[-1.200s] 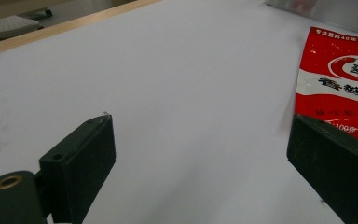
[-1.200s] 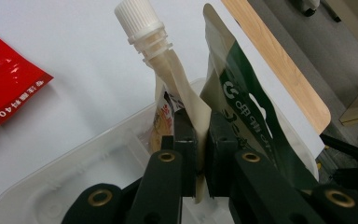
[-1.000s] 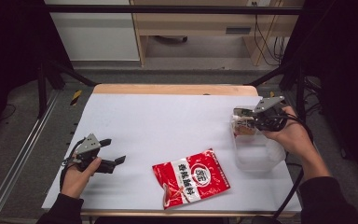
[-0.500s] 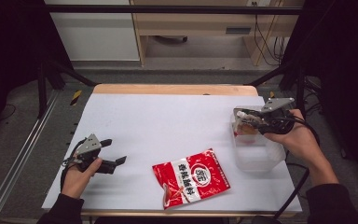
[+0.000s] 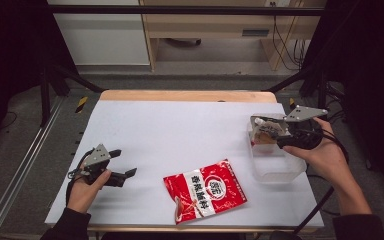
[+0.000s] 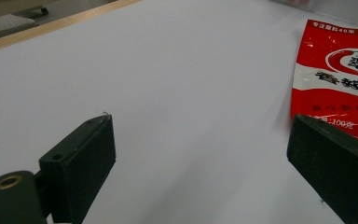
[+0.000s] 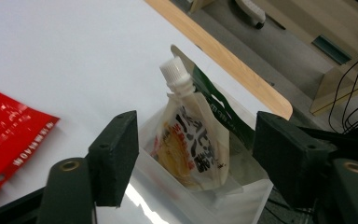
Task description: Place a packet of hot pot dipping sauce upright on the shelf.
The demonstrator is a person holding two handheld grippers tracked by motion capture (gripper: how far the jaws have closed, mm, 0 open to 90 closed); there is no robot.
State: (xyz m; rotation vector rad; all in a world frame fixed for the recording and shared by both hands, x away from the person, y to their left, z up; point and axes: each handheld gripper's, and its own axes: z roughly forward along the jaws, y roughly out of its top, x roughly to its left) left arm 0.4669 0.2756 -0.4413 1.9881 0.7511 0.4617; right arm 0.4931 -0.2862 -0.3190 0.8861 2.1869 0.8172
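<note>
A clear plastic bin (image 5: 276,172) stands at the table's right side. In it a spouted pouch (image 7: 191,140) with a white cap leans upright, and a green packet (image 7: 219,107) stands behind it. My right gripper (image 5: 258,131) hovers just over the bin. Its jaws have just been opening, and the pouch (image 5: 266,134) stands between them (image 7: 196,126) untouched. A red seasoning packet (image 5: 205,195) lies flat near the front edge. My left gripper (image 5: 123,162) rests open at the left, with the red packet (image 6: 335,79) ahead of its right jaw and bare table between its jaws (image 6: 200,140).
The white table top (image 5: 180,130) ends in a wooden strip at the far edge. Black frame bars stand at both sides, and cables hang at the back right. A corner of the red packet (image 7: 9,135) lies left of the bin (image 7: 168,196).
My right gripper has drawn back to the right and slightly up, and its jaws have parted around the pouch in the bin. The left gripper and the red packet have not moved.
</note>
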